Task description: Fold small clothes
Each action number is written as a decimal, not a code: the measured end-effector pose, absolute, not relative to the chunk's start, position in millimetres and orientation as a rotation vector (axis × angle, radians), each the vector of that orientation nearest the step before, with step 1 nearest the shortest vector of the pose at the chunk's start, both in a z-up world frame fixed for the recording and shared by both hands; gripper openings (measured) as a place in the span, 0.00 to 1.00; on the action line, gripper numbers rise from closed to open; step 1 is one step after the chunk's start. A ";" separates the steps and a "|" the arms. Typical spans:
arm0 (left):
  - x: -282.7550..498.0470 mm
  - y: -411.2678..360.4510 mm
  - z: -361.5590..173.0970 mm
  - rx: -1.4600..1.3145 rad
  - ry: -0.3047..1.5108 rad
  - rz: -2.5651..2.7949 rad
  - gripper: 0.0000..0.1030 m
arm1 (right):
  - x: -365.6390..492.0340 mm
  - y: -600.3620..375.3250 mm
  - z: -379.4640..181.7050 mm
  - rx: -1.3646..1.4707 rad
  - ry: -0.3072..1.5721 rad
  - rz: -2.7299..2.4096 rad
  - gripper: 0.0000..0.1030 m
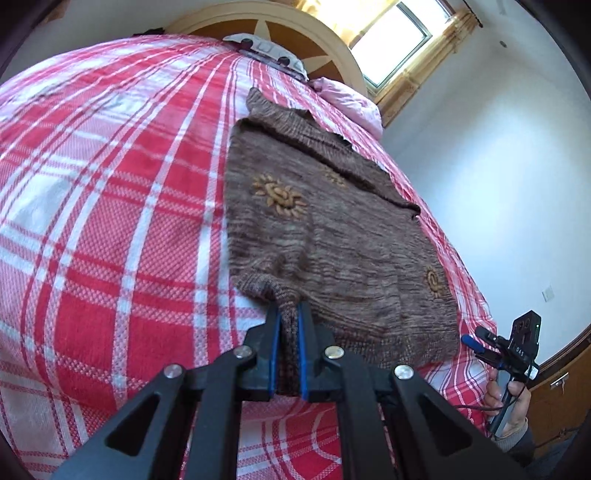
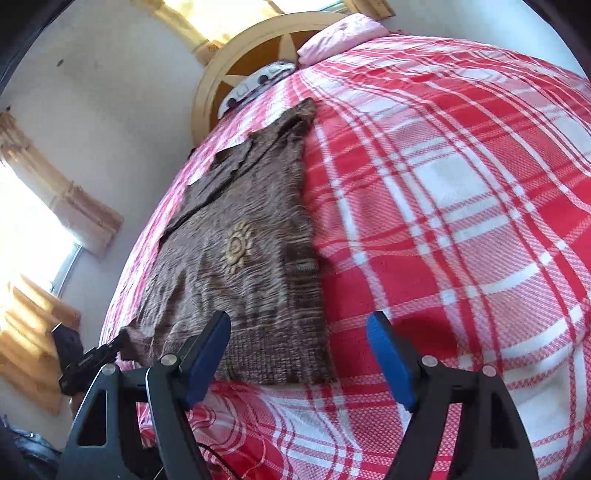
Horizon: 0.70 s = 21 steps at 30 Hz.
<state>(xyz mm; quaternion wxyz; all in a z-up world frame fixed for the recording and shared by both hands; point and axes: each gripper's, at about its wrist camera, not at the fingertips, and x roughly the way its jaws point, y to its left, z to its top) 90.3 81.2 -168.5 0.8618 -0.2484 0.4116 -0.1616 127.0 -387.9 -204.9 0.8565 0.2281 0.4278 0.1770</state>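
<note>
Brown knit sweater (image 1: 325, 221) lies flat along one side edge of the bed (image 1: 110, 221), its long axis running from the foot toward the headboard (image 1: 295, 33). At the near hem corner, the left gripper (image 1: 290, 325) is pinching a bunched knit end between its pads. Beyond the sweater's other near corner, the right gripper (image 2: 299, 354) hangs with jaws spread and nothing between them, so the left hand leads. Open plaid cover beside the sweater leaves room for a fold; the bed's side edge runs close along the sweater.

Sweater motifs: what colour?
Tan-yellow sun shapes on the brown knit sweater; clearest in the left wrist view.
</note>
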 end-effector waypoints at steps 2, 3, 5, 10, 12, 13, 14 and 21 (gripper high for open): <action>89.5 81.1 -169.6 -0.520 0.863 -0.341 0.08 | 128.6 -382.1 -208.0 0.465 0.917 0.390 0.73; 89.3 81.0 -169.7 -0.521 0.862 -0.342 0.08 | 129.8 -378.4 -211.7 0.447 0.938 0.380 0.72; 89.6 81.5 -170.3 -0.522 0.863 -0.343 0.08 | 130.3 -374.7 -213.4 0.407 0.938 0.355 0.69; 88.6 81.9 -168.6 -0.528 0.854 -0.352 0.08 | 131.4 -367.3 -218.2 0.394 0.970 0.377 0.11; 87.8 83.9 -165.3 -0.538 0.840 -0.362 0.08 | 132.7 -373.7 -222.3 0.445 0.964 0.388 0.08; 87.4 85.4 -162.7 -0.549 0.828 -0.372 0.08 | 133.1 -377.1 -223.4 0.475 0.961 0.394 0.06; 86.5 87.6 -158.6 -0.562 0.809 -0.386 0.08 | 132.5 -381.8 -223.0 0.509 0.948 0.407 0.05; 98.6 92.0 -138.0 -0.626 0.763 -0.439 0.08 | 133.7 -399.8 -190.7 0.700 0.766 0.565 0.05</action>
